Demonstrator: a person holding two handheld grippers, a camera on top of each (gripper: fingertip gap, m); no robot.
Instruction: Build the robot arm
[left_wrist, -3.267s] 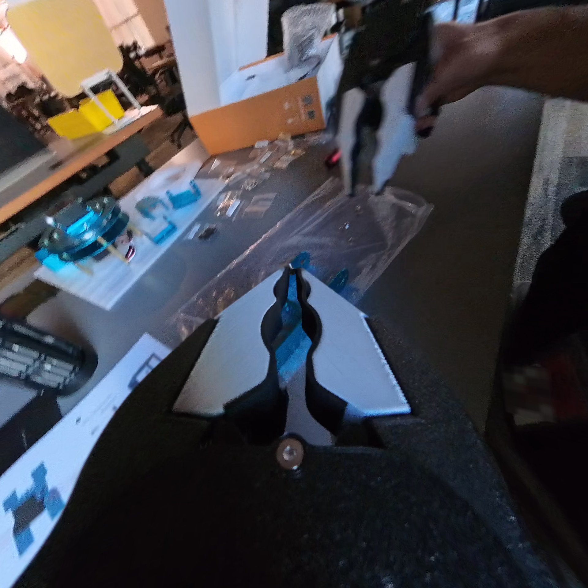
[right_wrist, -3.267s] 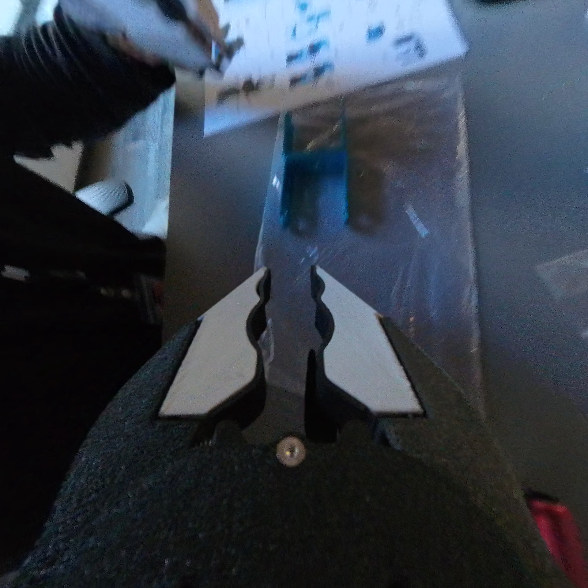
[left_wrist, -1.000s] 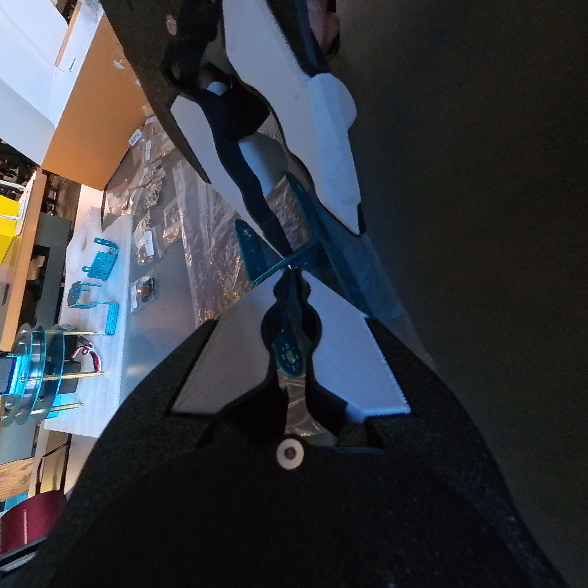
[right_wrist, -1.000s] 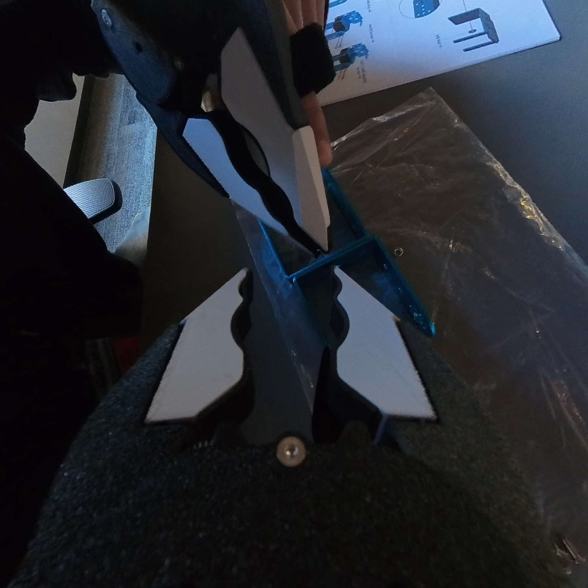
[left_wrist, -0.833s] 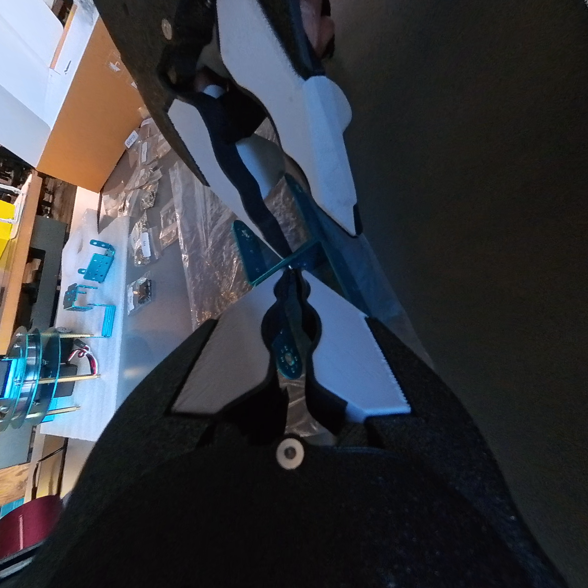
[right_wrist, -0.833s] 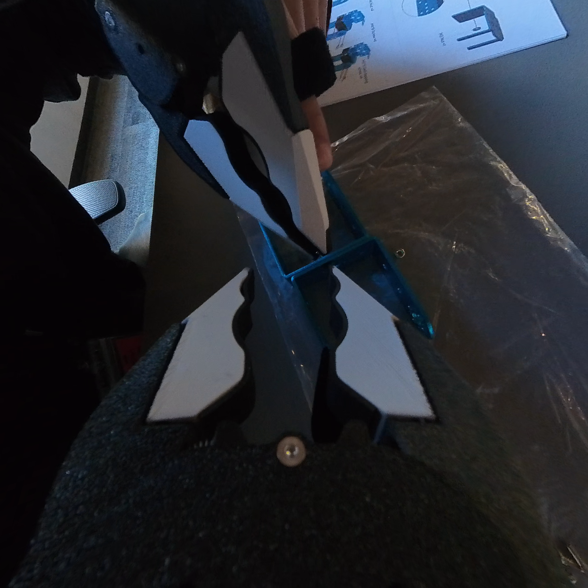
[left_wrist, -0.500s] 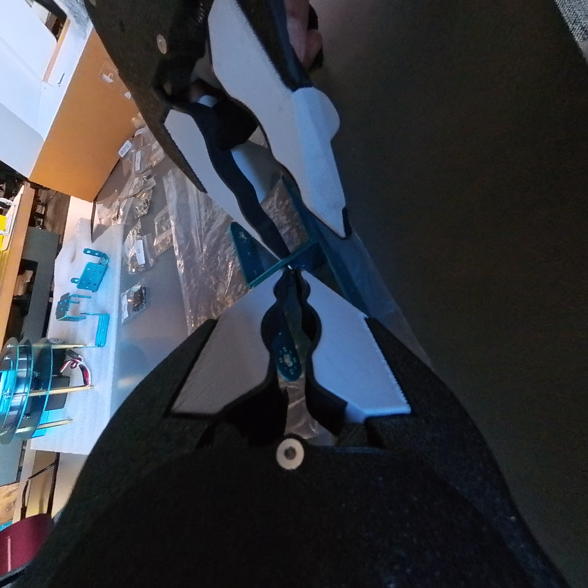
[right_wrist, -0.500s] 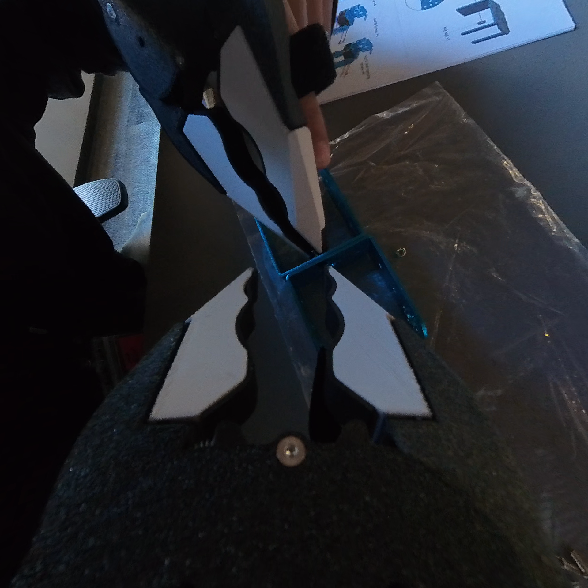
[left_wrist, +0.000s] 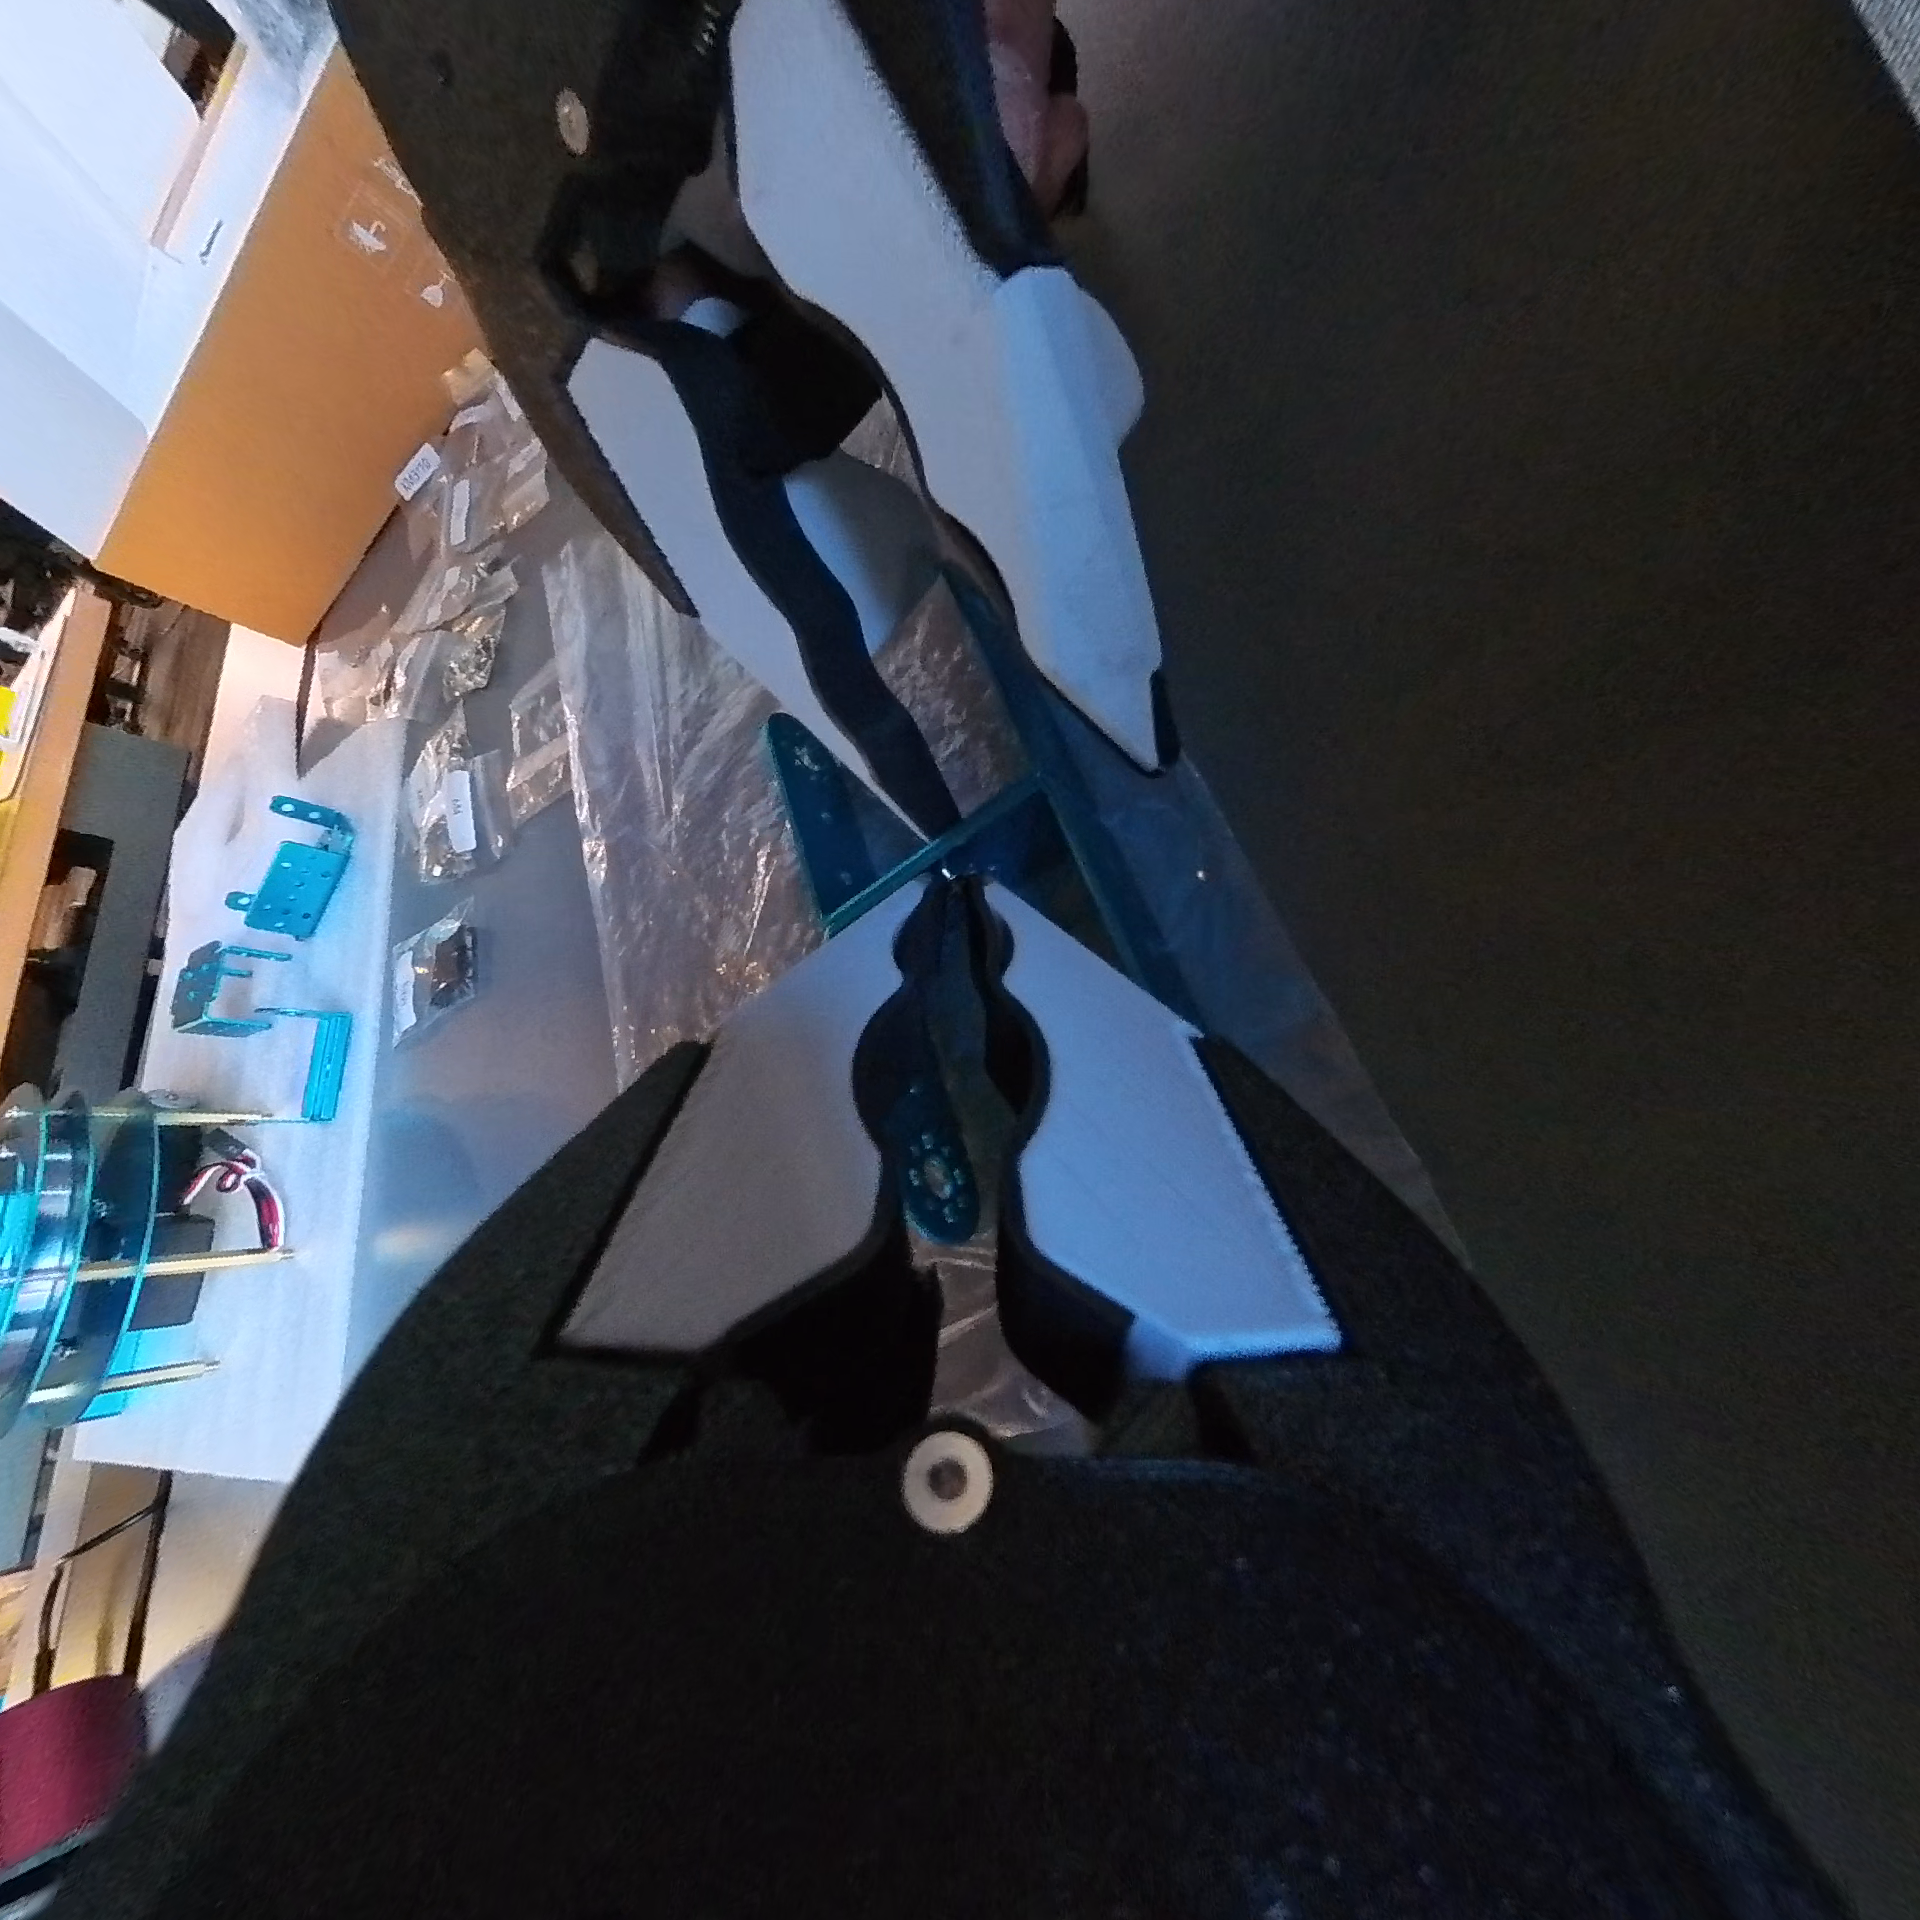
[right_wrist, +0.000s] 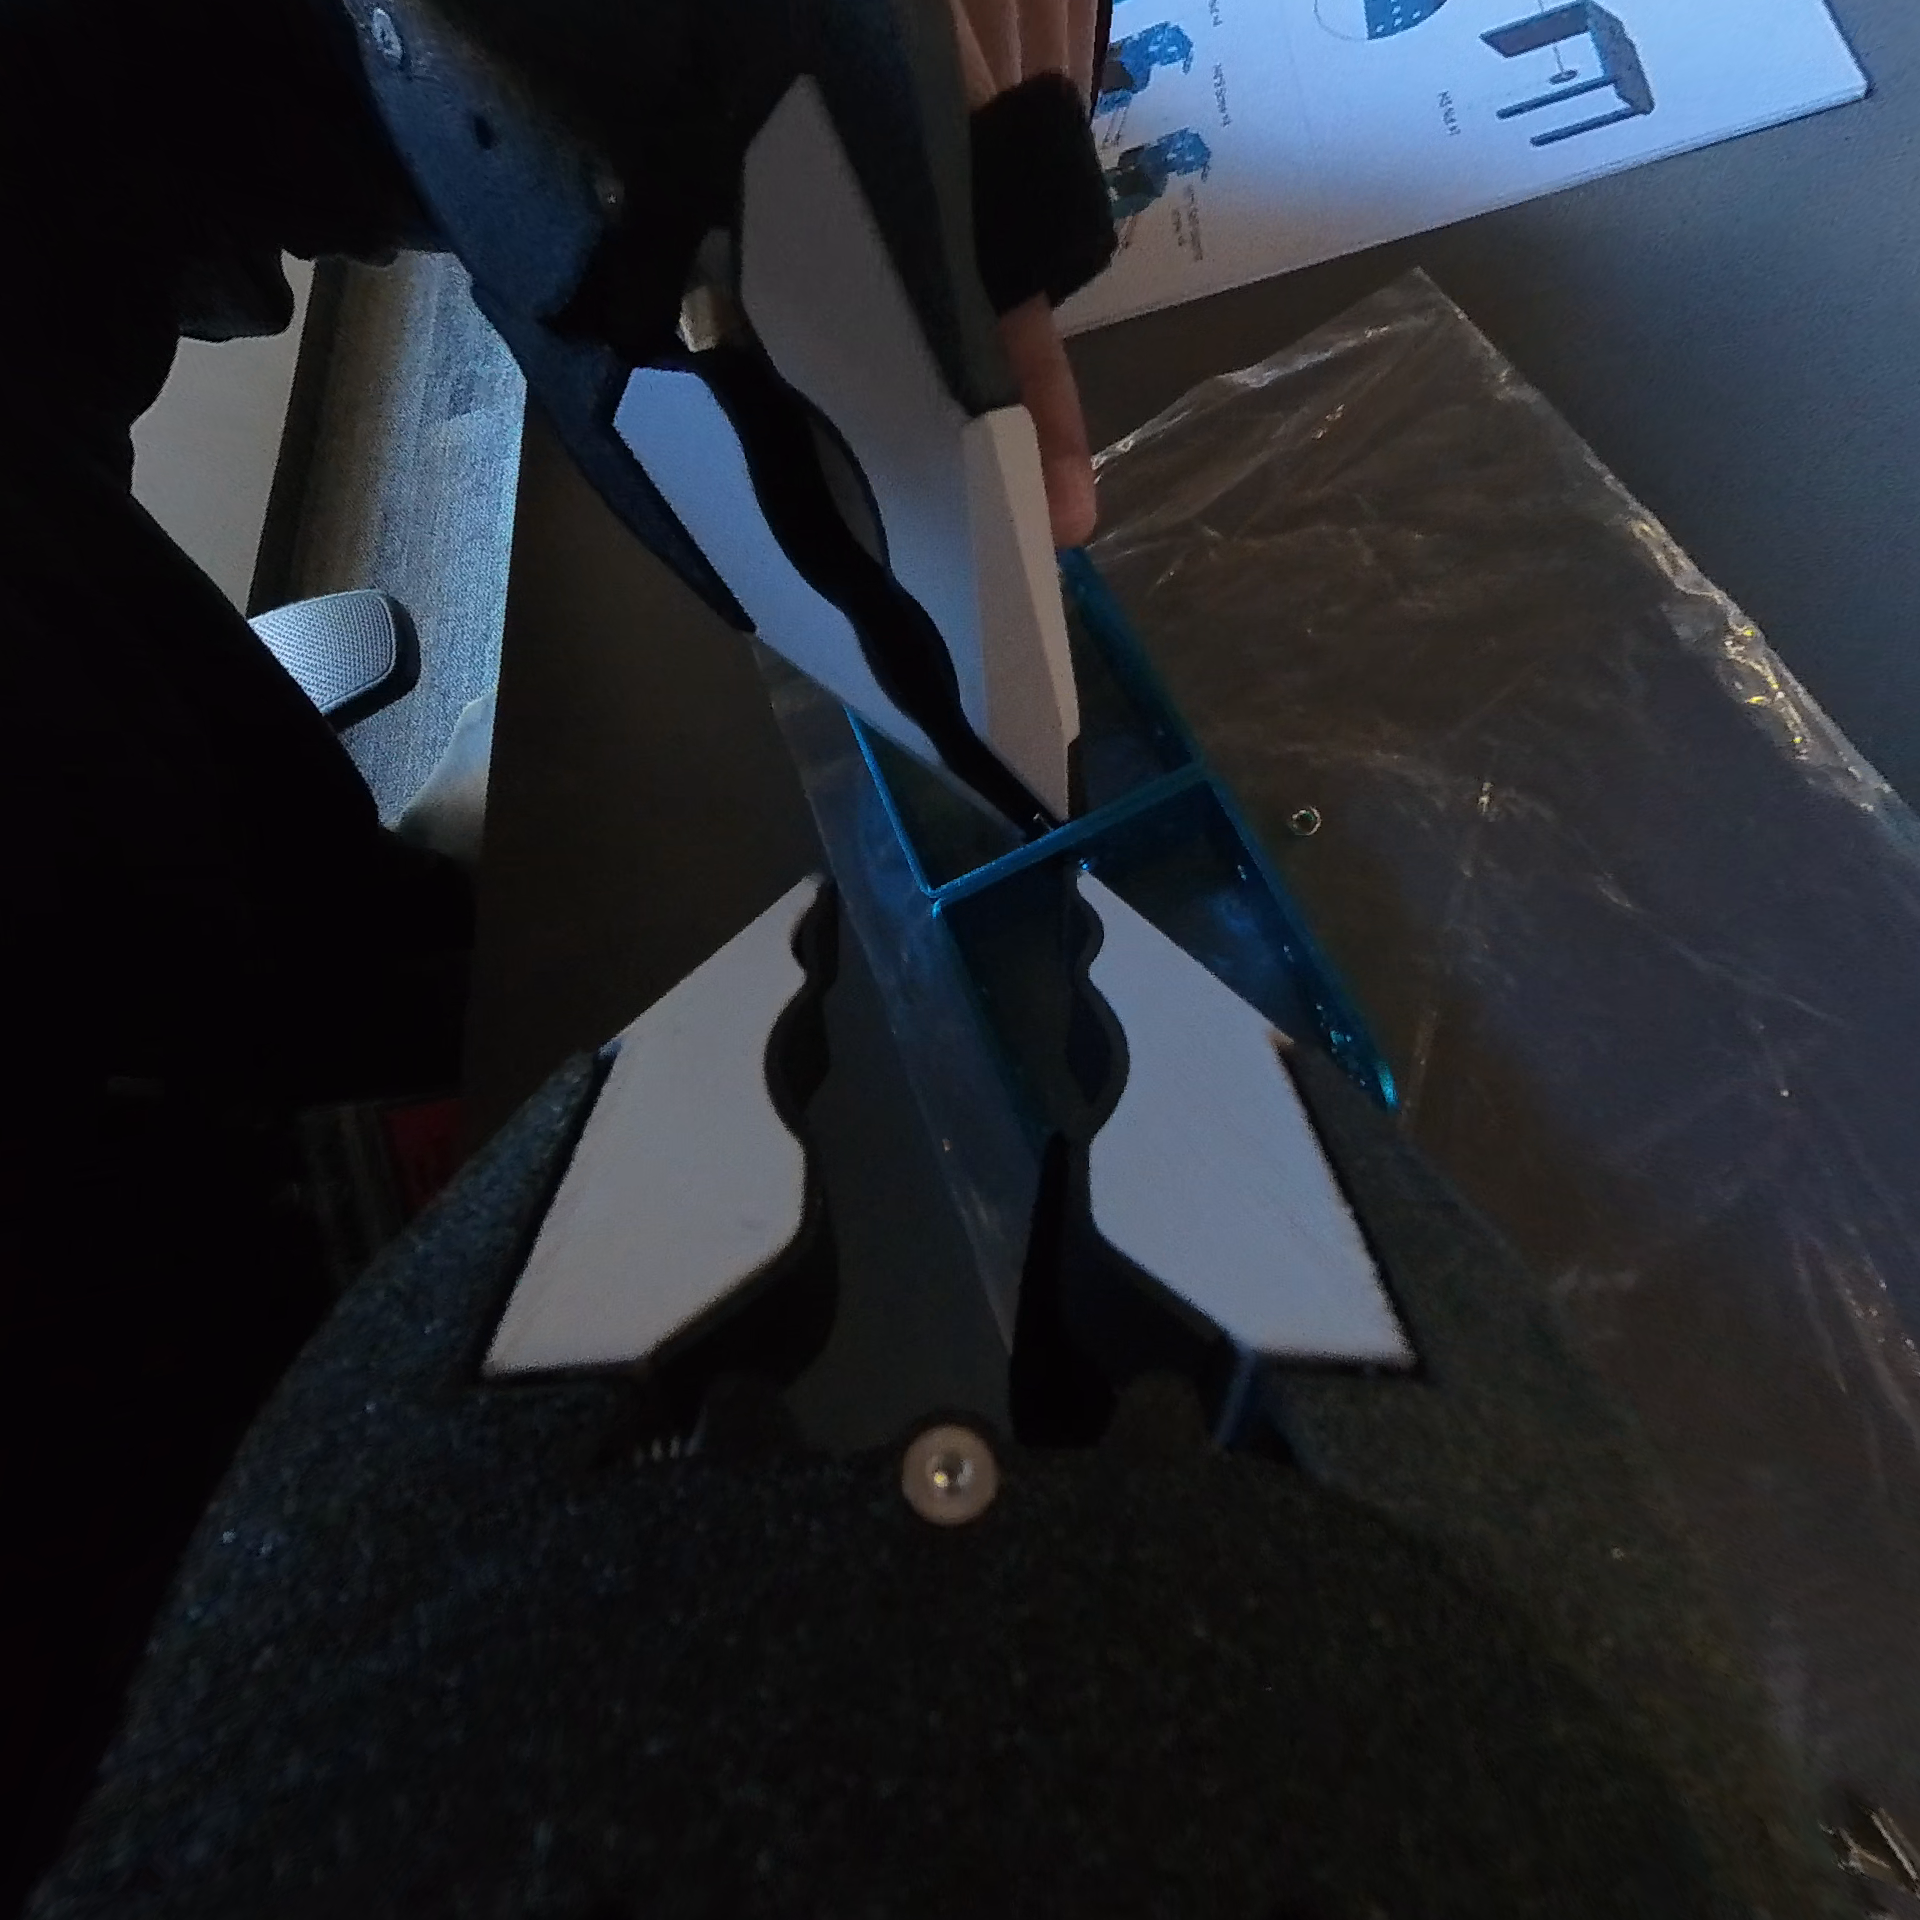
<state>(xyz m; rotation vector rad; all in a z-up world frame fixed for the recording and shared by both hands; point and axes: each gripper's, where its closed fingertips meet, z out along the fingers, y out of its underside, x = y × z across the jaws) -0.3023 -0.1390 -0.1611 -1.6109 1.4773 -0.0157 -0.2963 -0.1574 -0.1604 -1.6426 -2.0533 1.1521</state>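
Fingers (left_wrist: 1122, 1122) clamping bagged blue bracket (left_wrist: 940, 1174)

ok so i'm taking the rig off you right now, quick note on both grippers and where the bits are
Left gripper: shut on the blue bracket, pinching it through the clear bag.
Right gripper: open, fingers astride one side plate of the bracket and the bag's edge; firm contact unclear.
The bracket appears to be inside the bag.
Printed sheet lies beyond the bag; more blue parts sit on white foam.
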